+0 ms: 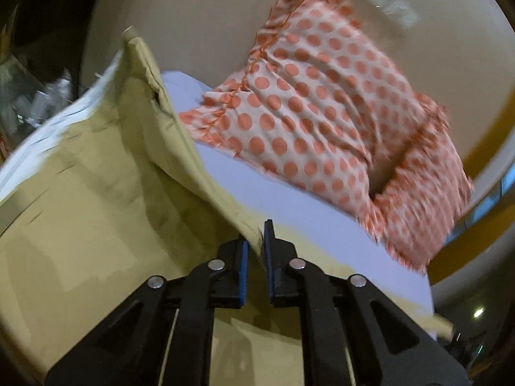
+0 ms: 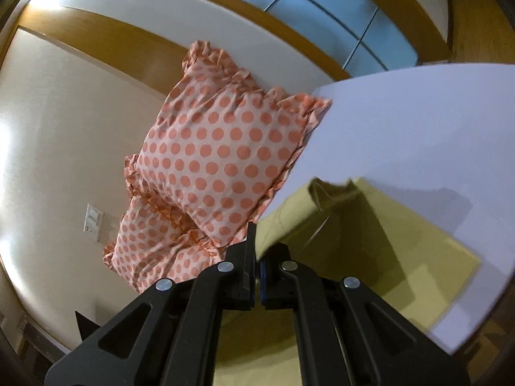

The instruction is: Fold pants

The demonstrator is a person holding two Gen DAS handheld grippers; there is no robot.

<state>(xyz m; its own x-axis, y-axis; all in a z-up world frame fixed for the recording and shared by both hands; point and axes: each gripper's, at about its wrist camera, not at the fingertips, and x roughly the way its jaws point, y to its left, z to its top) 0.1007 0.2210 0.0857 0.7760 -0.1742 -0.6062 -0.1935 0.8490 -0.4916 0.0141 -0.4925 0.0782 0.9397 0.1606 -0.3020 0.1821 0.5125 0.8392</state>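
Observation:
The pants (image 1: 106, 199) are pale yellow-khaki and lie on a white bed sheet (image 1: 289, 206). My left gripper (image 1: 256, 241) is shut on an edge of the pants, and the cloth rises from the bed up into its jaws. In the right wrist view the pants (image 2: 370, 241) lie folded on the sheet (image 2: 418, 135). My right gripper (image 2: 257, 247) is shut on another edge of the pants, lifted off the bed.
Two orange polka-dot pillows (image 1: 322, 122) lean against a cream wall at the head of the bed; they also show in the right wrist view (image 2: 219, 154). A wall switch plate (image 2: 92, 222) is left of them. A window (image 2: 338, 9) with a wooden frame is above.

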